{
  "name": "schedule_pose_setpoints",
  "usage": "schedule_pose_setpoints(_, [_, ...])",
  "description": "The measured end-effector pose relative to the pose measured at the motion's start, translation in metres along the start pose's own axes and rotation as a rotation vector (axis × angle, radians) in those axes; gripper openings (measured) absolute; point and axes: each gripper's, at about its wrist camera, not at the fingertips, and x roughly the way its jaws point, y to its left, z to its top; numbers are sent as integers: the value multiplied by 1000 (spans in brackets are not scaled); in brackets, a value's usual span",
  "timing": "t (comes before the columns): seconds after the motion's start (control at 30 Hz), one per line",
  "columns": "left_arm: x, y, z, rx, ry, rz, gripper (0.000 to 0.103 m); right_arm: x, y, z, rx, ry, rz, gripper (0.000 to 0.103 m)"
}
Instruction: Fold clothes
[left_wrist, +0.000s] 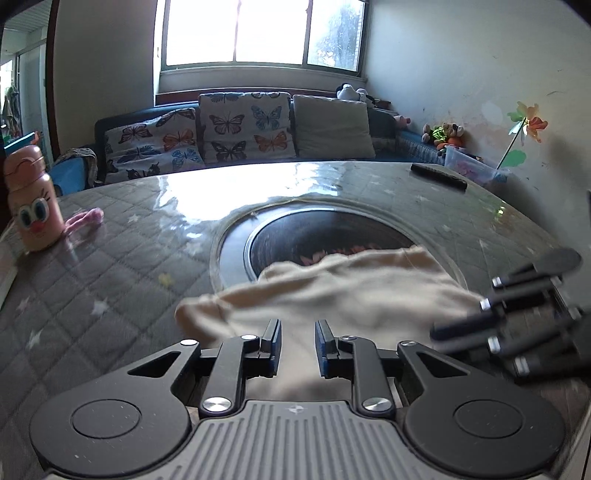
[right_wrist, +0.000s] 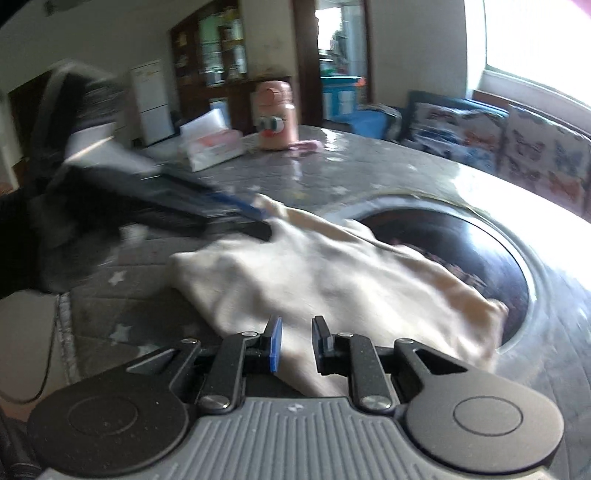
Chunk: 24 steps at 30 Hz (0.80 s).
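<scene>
Over dark round basin, cream garment

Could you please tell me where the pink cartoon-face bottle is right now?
The pink cartoon-face bottle stands upright at the table's far left edge in the left wrist view, beside a small pink strap.

No readable text, label, brand or number shows on anything in either wrist view.

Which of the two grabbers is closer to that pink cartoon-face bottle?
Left. The left gripper hovers over the cream garment on the side of the pink bottle; the right gripper sits on the garment's far side.
</scene>
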Motion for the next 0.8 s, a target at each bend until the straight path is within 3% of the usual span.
schedule_pose_setpoints(0.27, [-2, 12, -26, -60, 36, 39, 23, -11, -23, -21, 72, 7, -59, 17])
schedule_pose_setpoints(0.5, [-6, 17, -27, -71, 32, 44, 23, -25, -40, -37, 134, 28, -101, 17])
schedule_pose_setpoints(0.8, [2, 19, -15, -64, 18, 54, 23, -21, -56, -28, 198, -12, -113, 18])
